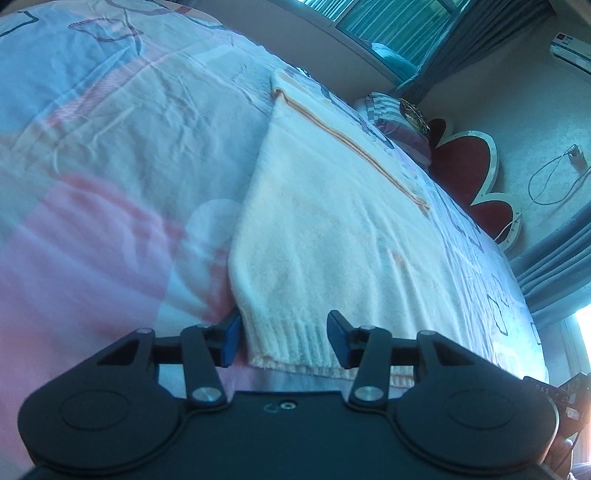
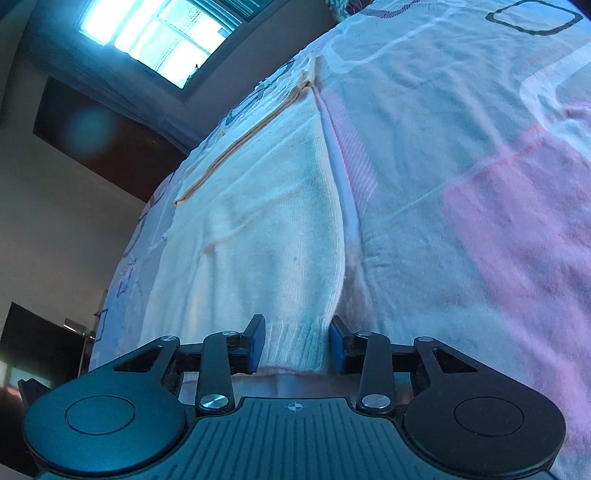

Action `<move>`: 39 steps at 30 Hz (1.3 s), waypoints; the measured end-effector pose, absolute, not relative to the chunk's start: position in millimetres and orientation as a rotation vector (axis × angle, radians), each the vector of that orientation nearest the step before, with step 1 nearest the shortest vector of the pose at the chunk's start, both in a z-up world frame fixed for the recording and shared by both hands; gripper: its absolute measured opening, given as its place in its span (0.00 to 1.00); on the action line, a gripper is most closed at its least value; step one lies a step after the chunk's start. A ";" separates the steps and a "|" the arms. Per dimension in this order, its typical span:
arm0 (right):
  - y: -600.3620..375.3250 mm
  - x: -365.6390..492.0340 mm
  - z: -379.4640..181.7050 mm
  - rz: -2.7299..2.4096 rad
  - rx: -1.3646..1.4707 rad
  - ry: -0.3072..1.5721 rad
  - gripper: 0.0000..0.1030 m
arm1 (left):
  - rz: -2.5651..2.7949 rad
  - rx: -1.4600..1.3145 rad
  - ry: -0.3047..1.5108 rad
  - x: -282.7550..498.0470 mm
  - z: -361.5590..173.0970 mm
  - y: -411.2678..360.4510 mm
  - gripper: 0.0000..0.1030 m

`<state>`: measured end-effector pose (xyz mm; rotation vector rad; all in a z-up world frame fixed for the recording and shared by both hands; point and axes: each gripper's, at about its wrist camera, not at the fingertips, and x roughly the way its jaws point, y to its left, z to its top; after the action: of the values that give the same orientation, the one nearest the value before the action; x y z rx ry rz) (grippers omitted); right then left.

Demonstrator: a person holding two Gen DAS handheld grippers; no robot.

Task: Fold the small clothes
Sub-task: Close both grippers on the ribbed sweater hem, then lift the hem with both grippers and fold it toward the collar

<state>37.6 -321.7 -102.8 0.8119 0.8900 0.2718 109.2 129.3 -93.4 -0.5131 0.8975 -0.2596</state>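
Cream knit sweater (image 1: pixel 332 236) lay flat along the bed (image 1: pixel 129 129), on a pink, blue and white patterned sheet, ribbed hem nearest both cameras, tan trim (image 1: pixel 354 147) running along its far edge. Left tongs (image 1: pixel 284 341) sat low at the hem's left corner, partly open, hem between the blue pads (image 1: pixel 232 341) but a gap visible on the right pad's side; no firm pinch seen. Right tongs (image 2: pixel 297 345) sat at the hem's right corner, narrower, ribbed edge filling the gap between the pads (image 2: pixel 338 347), left pad touching the knit, right pad just beside the corner; squeeze could not be told. Striped pillow (image 1: pixel 399 122) and red flower-shaped headboard (image 1: pixel 465 162) beyond the sweater in the left view; bright window (image 2: pixel 159 33) high in the right view
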 end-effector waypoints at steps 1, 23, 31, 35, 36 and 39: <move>-321.9 41.0 -103.2 0.273 0.818 0.887 0.31 | -0.262 -0.510 0.899 115.1 -94.4 129.0 0.38; -318.8 41.4 -102.9 0.292 0.795 0.851 0.04 | -0.233 -0.432 0.876 114.7 -95.4 110.2 0.04; -320.8 40.0 -116.4 0.253 0.818 0.885 0.04 | -0.223 -0.388 0.879 113.0 -100.6 110.2 0.04; -321.9 39.7 -110.2 0.260 0.803 0.877 0.04 | -0.224 -0.398 0.870 112.2 -99.6 112.3 0.04; -321.9 41.8 -106.3 0.259 0.803 0.867 0.04 | -0.223 -0.411 0.860 110.9 -97.7 114.4 0.04; -324.1 45.7 -87.2 0.276 0.789 0.825 0.04 | -0.229 -0.473 0.819 109.7 -86.9 123.5 0.03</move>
<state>45.7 -324.1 -87.2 0.7894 0.8249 0.2758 109.7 123.5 -86.9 -0.4729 0.8191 -0.2293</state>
